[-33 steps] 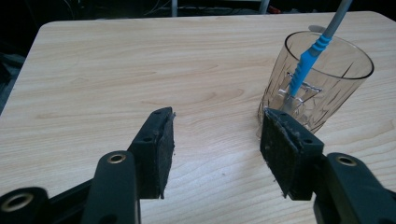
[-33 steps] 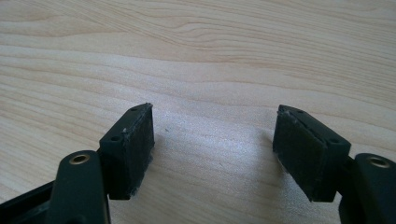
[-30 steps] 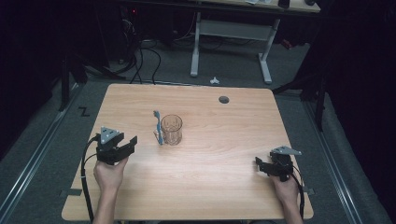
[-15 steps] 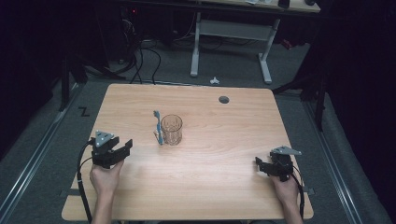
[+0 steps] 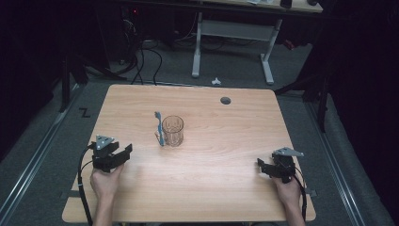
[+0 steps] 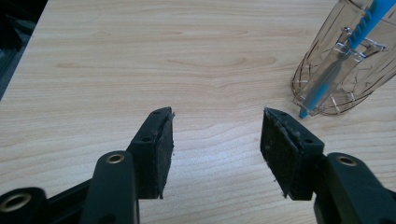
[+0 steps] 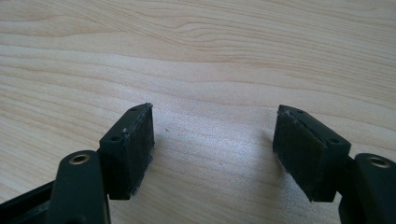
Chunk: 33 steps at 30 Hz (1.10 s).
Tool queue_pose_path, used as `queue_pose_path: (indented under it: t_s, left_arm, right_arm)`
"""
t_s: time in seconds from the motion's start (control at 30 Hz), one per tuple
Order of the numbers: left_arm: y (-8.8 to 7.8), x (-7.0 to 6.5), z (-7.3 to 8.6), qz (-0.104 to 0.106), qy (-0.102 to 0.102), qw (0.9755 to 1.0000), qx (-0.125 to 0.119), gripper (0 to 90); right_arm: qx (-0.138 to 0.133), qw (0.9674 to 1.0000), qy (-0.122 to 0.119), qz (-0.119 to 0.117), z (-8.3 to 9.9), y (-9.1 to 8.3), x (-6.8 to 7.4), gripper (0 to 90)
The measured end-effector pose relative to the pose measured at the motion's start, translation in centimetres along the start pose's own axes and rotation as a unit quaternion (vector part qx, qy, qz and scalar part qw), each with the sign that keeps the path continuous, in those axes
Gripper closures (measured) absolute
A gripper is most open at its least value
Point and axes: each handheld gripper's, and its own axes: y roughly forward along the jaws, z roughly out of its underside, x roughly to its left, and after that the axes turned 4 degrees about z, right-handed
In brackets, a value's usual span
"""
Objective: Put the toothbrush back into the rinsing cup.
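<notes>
Left gripper [image 6: 217, 140] and right gripper [image 7: 212, 149] both spread, empty; the light, slippery toothbrush [image 5: 159, 127] (touching the glass tumbler [image 5: 172, 131], mid-table) wants pinching mid-handle.

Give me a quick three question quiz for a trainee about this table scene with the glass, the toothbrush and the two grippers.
1. True or false: the blue toothbrush stands inside the clear glass.
2. Which gripper is nearer the glass? A) left gripper B) right gripper
3. Fill in: both grippers have their jaws ____, with nothing between them.

Key
1. False. In the high view it lies on the table just beside the glass, on the side of the left gripper.
2. A. The glass also shows at the upper right of the left gripper view.
3. Open. Bare wood shows between the pads in both gripper views.
</notes>
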Motion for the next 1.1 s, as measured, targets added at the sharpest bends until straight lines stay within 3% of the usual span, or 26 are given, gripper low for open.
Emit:
queue_pose_path:
  t_s: [0.5, 0.73, 1.1]
  left_arm:
    - [1.5, -0.1, 0.2, 0.001, 0.003, 0.9997, 0.025, 44.4]
    - [2.5, -0.2, 0.4, -0.01, 0.01, 0.999, 0.042, 43.7]
    - [3.5, -0.1, 0.6, -0.013, 0.004, 0.9986, 0.051, 41.5]
  right_arm:
    - [0.0, 1.0, 0.0, 0.0, 0.0, 0.0, 0.0, 29.6]
    - [0.0, 1.0, 0.0, 0.0, 0.0, 0.0, 0.0, 29.6]
    - [0.0, 1.0, 0.0, 0.0, 0.0, 0.0, 0.0, 29.6]
